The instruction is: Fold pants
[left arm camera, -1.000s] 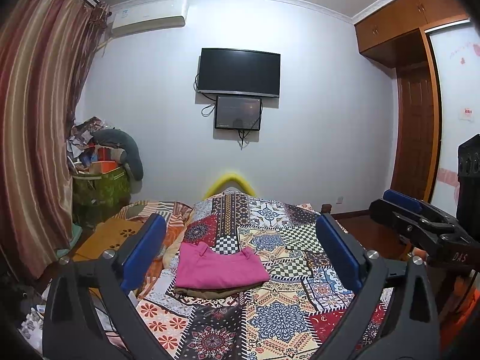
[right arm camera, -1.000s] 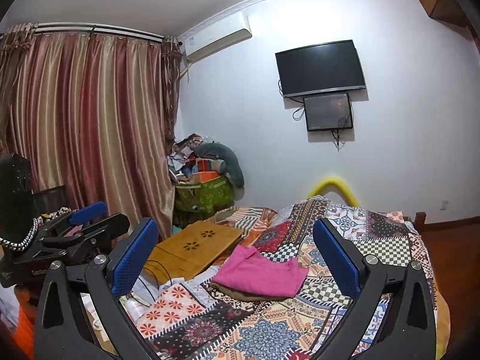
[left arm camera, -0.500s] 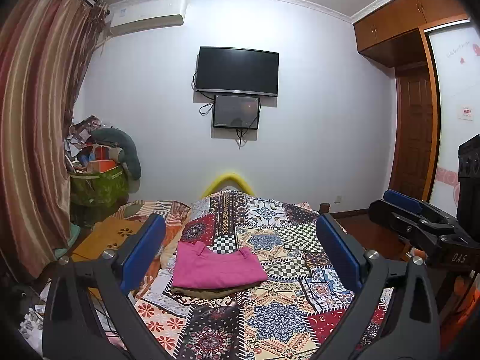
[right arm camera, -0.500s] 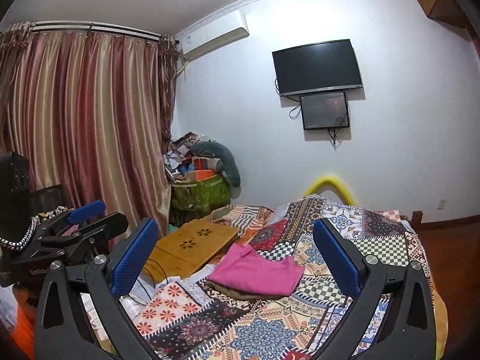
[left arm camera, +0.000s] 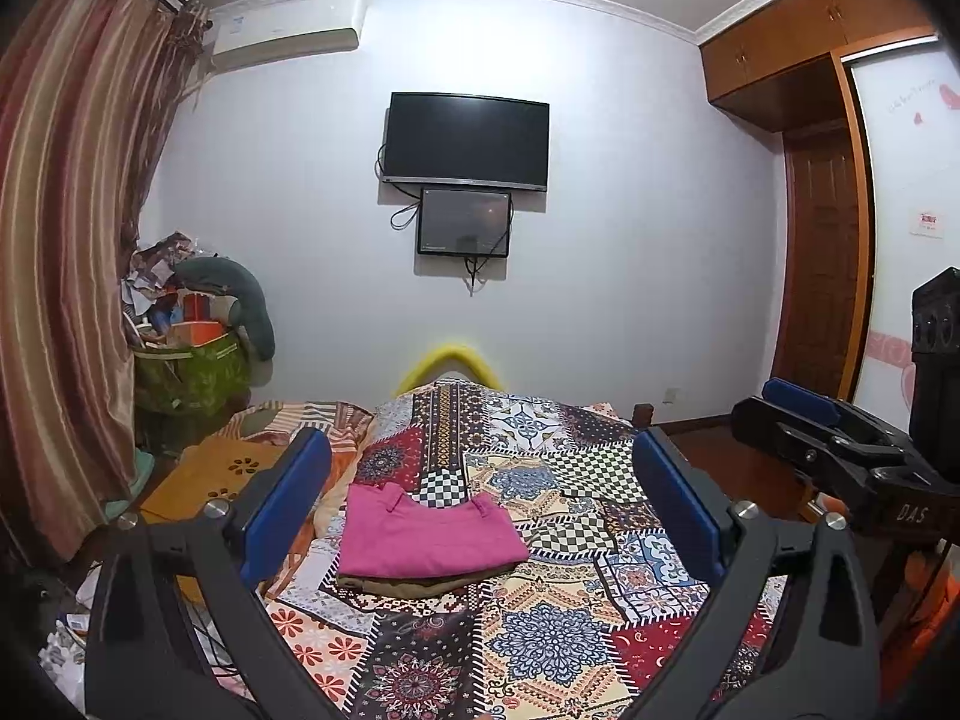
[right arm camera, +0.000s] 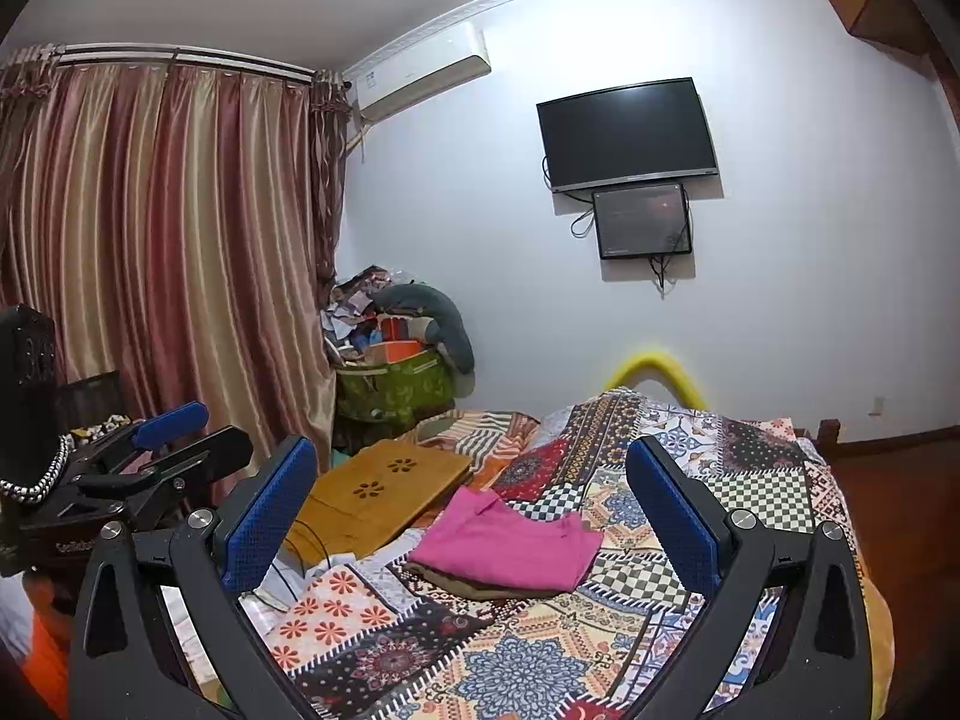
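Note:
Folded pink pants (left arm camera: 423,531) lie on top of a folded olive-brown garment (left arm camera: 414,583) on the patchwork bedspread (left arm camera: 540,630). They also show in the right wrist view (right arm camera: 510,543). My left gripper (left arm camera: 480,480) is open and empty, held back above the near part of the bed. My right gripper (right arm camera: 474,486) is open and empty too, also held back from the pile. Each gripper shows at the edge of the other's view: the right one (left arm camera: 840,456) and the left one (right arm camera: 150,462).
A wooden lap desk (right arm camera: 378,492) lies at the bed's left side with cables beside it. A green bag with clutter (right arm camera: 396,384) stands by the striped curtain (right arm camera: 150,252). A TV (left arm camera: 465,141) hangs on the far wall. A wooden wardrobe and door (left arm camera: 822,270) stand at the right.
Both views have drifted slightly, so the pile sits a little lower and further left in frame. The grippers stay open and the pants have not moved.

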A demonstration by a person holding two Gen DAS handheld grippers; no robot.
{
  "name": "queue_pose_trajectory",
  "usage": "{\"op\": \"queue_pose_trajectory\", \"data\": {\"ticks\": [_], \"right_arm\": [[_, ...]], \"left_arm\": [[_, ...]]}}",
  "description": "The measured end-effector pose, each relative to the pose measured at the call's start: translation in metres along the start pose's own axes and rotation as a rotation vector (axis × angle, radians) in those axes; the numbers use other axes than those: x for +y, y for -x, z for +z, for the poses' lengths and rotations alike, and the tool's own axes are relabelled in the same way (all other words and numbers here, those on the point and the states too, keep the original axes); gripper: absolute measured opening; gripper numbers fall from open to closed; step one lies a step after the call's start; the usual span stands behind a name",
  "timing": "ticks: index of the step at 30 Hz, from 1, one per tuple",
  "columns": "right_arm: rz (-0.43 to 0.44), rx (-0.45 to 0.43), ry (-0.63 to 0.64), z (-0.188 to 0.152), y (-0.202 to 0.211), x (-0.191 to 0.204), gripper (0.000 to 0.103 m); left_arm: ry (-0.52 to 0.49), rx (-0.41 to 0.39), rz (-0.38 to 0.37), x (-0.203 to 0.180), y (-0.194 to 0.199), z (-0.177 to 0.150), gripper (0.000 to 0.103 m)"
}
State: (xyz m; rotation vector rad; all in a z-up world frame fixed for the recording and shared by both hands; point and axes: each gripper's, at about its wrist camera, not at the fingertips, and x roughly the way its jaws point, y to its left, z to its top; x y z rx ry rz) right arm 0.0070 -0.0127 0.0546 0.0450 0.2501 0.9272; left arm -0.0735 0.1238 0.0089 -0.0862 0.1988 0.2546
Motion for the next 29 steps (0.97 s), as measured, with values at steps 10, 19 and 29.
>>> {"op": "queue_pose_trajectory", "data": {"ticks": [10, 19, 29], "right_arm": [[-0.002, 0.007, -0.004, 0.0002, -0.0011, -0.0015, 0.103], [0.001, 0.012, -0.009, -0.0014, -0.0027, -0.0020, 0.103], [0.000, 0.012, -0.009, -0.0019, -0.0028, -0.0023, 0.103]], "left_arm": [[0.017, 0.013, -0.020, 0.0038, -0.0032, -0.0003, 0.102], [0.019, 0.021, -0.034, 0.0052, -0.0053, -0.0012, 0.102], [0.008, 0.022, -0.038, 0.0042, -0.0049, -0.0028, 0.102]]}}
